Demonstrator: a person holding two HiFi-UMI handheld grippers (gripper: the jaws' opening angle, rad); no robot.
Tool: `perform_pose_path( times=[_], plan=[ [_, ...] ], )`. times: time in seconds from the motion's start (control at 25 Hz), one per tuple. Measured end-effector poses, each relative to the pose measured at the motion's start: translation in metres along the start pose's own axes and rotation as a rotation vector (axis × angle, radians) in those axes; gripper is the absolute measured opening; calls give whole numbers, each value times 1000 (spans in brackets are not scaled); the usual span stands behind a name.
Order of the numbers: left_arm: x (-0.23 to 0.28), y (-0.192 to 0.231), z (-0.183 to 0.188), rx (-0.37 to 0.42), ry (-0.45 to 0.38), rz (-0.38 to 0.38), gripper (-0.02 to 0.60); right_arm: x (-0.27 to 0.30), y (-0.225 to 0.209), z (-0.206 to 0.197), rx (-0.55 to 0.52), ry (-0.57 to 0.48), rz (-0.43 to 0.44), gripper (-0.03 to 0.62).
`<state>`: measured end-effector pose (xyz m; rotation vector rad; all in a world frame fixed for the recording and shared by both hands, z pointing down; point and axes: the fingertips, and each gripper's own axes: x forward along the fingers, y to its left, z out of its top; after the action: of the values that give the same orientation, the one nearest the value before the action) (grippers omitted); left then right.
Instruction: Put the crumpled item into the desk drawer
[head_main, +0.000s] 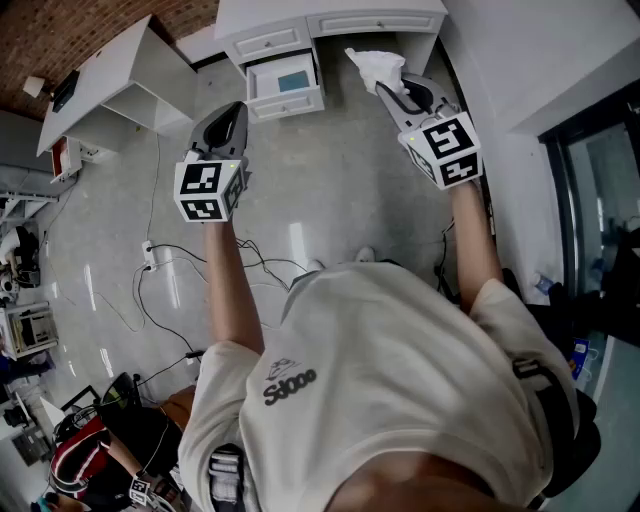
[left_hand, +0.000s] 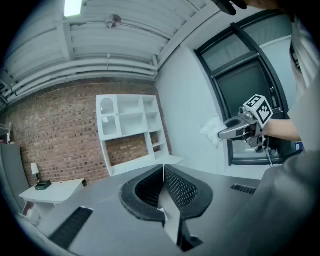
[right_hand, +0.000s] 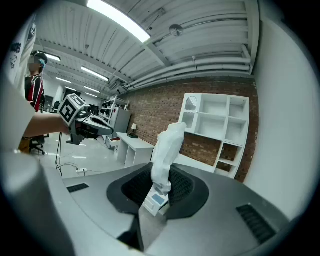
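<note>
Floor: I see pale glossy floor (head_main: 330, 190) below me, with dark cables (head_main: 170, 290) trailing across it at my left.
Desk: the white desk (head_main: 330, 15) stands along the top edge of the head view, against the wall.
Shelf unit: a white open shelf unit (head_main: 120, 80) stands left of the desk, apart from it, in front of a brick wall.
Drawer: the desk drawer (head_main: 287, 103) is pulled out toward me. A pale blue-green patch shows inside, and I cannot tell what it is.
Left gripper: my left gripper (head_main: 232, 110) hangs in the air just left of the drawer. Its jaws are together with nothing between them.
Right gripper: my right gripper (right_hand: 162, 172) is held up to the right of the drawer, well apart from the left one, with its jaws clamped on the crumpled item.
Crumpled item: the crumpled item (right_hand: 167, 150) is white, thin and crinkled. It rises from between the pads as a tall bunched column with a rounded, folded top. From the head view it juts past the fingertips, just right of the open drawer and outside it, in front of the desk.
Tag: a small white tag (right_hand: 156, 201) with a light blue patch sits at the item's lower end, down by the pads.
</note>
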<state>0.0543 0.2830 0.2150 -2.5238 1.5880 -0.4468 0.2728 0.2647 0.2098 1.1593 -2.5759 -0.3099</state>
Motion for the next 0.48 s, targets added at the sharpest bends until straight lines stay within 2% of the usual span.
perform_pose_path(
  times=[0.48],
  plan=[
    [7,-5,-4,7,9,21,21,2,-12,-8,28,-28,40,67]
  ],
)
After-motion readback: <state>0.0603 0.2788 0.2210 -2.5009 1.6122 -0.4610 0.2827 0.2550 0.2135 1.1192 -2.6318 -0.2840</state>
